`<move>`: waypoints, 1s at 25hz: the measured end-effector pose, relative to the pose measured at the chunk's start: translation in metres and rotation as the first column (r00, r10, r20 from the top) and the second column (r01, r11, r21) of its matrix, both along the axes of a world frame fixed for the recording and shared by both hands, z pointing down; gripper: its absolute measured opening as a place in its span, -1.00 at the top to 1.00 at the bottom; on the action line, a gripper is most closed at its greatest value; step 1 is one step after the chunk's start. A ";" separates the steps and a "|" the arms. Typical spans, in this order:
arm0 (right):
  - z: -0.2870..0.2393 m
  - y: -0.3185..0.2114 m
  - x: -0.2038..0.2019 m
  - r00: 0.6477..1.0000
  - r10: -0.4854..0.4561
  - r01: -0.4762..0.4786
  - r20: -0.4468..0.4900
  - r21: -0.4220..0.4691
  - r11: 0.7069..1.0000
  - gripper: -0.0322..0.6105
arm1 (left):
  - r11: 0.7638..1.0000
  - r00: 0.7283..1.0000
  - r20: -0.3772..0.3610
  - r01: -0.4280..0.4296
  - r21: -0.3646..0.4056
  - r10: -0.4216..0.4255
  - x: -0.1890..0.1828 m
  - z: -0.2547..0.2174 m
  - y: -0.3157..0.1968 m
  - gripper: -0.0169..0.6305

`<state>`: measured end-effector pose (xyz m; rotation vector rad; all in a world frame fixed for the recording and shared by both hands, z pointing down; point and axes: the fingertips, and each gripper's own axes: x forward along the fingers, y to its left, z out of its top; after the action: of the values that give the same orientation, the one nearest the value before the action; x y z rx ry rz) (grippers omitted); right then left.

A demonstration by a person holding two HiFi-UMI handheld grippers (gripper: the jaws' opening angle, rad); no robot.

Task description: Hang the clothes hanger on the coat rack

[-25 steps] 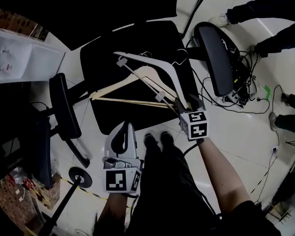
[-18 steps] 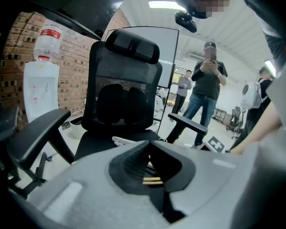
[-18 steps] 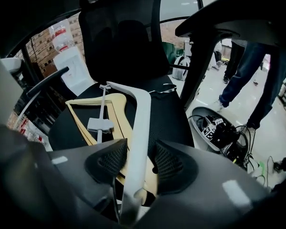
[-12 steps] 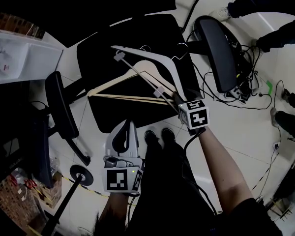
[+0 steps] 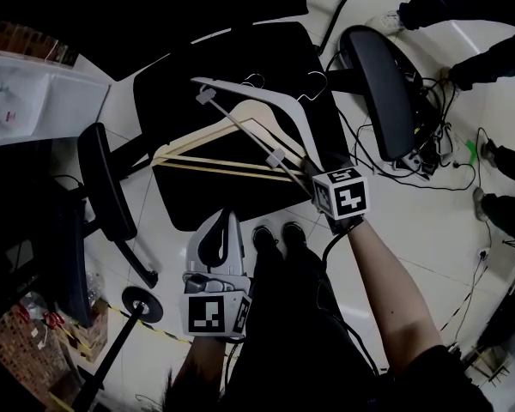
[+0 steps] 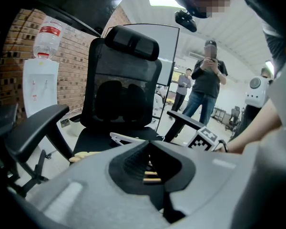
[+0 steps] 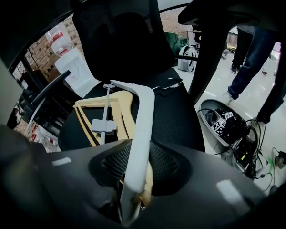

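Right gripper view: the right hand-held gripper (image 7: 139, 149), whose jaws have just been closing, grips the white hanger (image 7: 145, 113); the wooden hanger (image 7: 124, 113), caught alongside between them, may lift too.

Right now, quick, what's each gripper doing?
Left gripper: closed, empty.
Right gripper: just been closing, now clamped on the white hanger.
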<state>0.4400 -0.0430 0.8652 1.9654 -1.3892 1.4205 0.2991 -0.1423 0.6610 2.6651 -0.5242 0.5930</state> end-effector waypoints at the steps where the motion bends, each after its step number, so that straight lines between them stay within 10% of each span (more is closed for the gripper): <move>1: 0.000 0.001 -0.001 1.000 0.002 -0.002 -0.001 0.005 1.000 0.54 | 1.000 1.000 -0.001 -0.001 0.001 0.001 0.000 0.000 0.000 0.94; 25: -0.063 -0.019 0.000 0.999 0.008 0.001 -0.042 0.211 0.977 0.55 | 1.000 0.999 -0.024 0.026 0.012 -0.025 -0.001 -0.009 0.000 0.94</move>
<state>0.4397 -0.0616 0.8019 2.1142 -1.5751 1.2691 0.2978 -0.1424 0.6518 2.6692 -0.5558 0.5522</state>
